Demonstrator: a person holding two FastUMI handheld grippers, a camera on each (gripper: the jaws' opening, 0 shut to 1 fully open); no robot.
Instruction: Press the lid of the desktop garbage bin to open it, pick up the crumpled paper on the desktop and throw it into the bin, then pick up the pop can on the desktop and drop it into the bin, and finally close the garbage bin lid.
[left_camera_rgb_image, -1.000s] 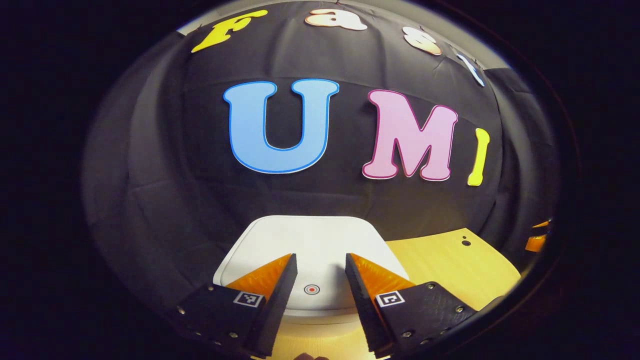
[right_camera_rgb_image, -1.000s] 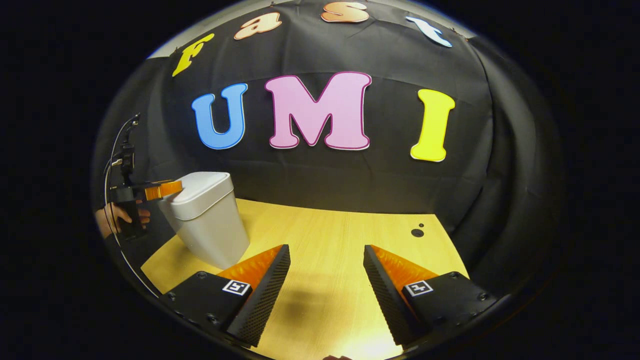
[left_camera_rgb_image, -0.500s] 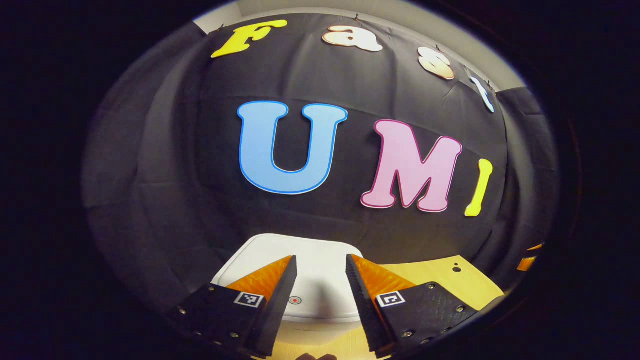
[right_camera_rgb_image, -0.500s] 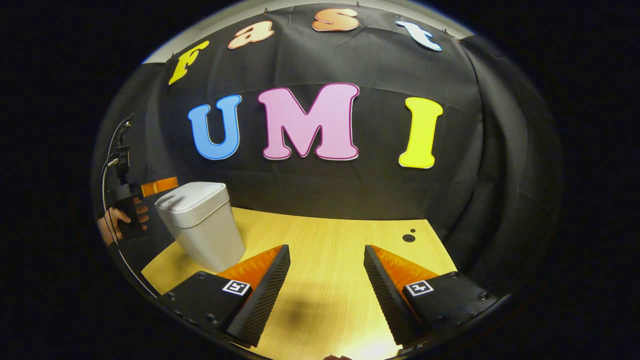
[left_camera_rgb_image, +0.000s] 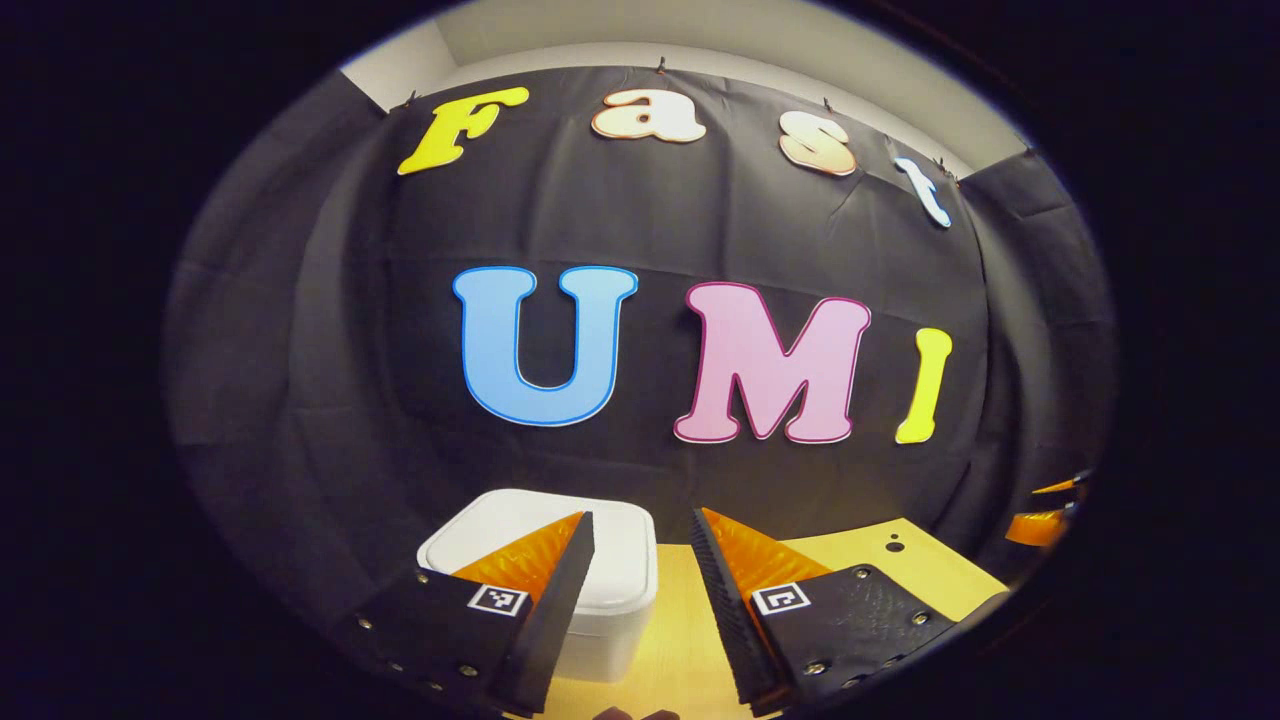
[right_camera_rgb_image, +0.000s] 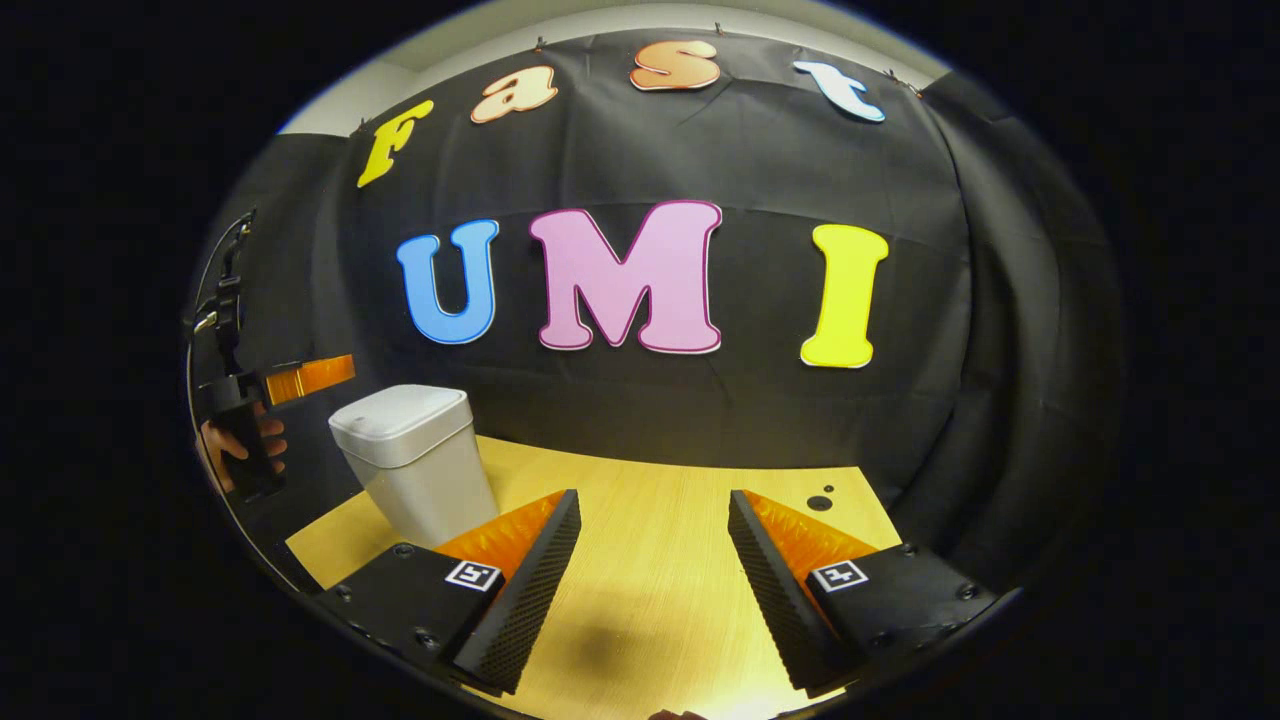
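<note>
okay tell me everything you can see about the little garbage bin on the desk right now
The garbage bin is a small white, plastic-looking tub that tapers toward its base, with a rounded-square lid sitting closed and flat on top. It stands upright on the wooden desk, near the black cloth wall. Nothing touches it: the left gripper hangs in the air beside it, apart from the lid, jaws open.

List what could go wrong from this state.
1. The lid lies flat on the bin, but whether it is latched cannot be told; it might pop up.
2. The bin stands near the table edge with the open left gripper close by; a careless swing could knock it off.
</note>
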